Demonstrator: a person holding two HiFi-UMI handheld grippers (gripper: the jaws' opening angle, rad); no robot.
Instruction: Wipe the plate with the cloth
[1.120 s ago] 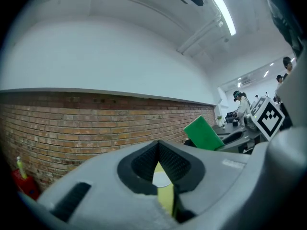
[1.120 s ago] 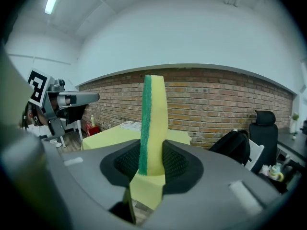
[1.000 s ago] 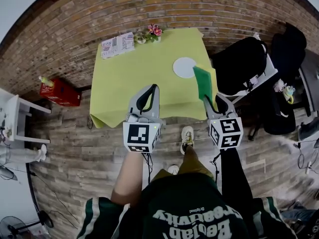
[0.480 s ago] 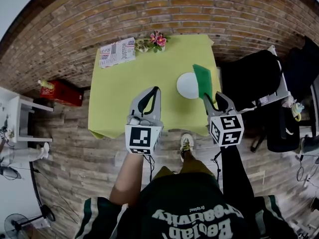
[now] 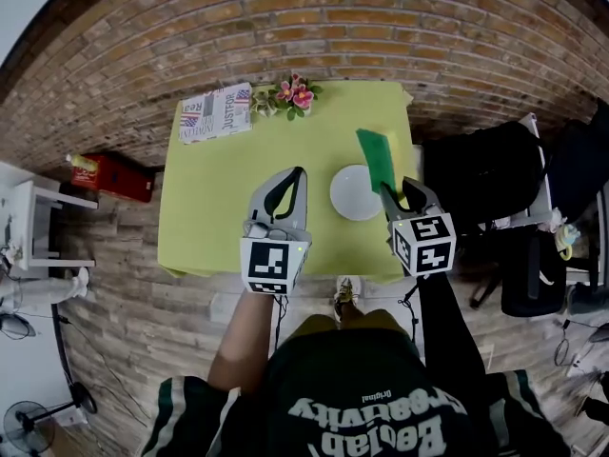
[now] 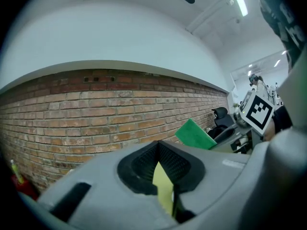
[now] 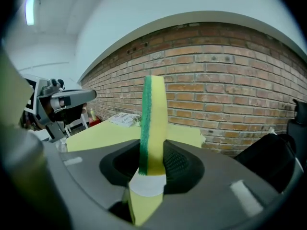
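Note:
A round white plate (image 5: 352,194) lies on the yellow-green table (image 5: 219,193), toward its right near side. My right gripper (image 5: 391,191) is shut on a green and yellow cloth pad (image 5: 377,159) that stands up from the jaws, just right of the plate and above it. In the right gripper view the cloth pad (image 7: 152,114) rises on edge out of my right gripper (image 7: 152,153). My left gripper (image 5: 295,172) hangs over the table left of the plate, jaws together with nothing in them. From the left gripper view the cloth pad (image 6: 194,134) shows at the right.
A magazine (image 5: 216,112) and a small bunch of flowers (image 5: 291,93) lie along the table's far edge by the brick wall. Dark chairs and bags (image 5: 485,174) crowd the table's right side. A red box (image 5: 110,177) and a white shelf (image 5: 25,225) stand at the left.
The person has stepped up to the table, so table and plate have come closer. Both grippers now hang over its near edge, the cloth pad still held beside the plate.

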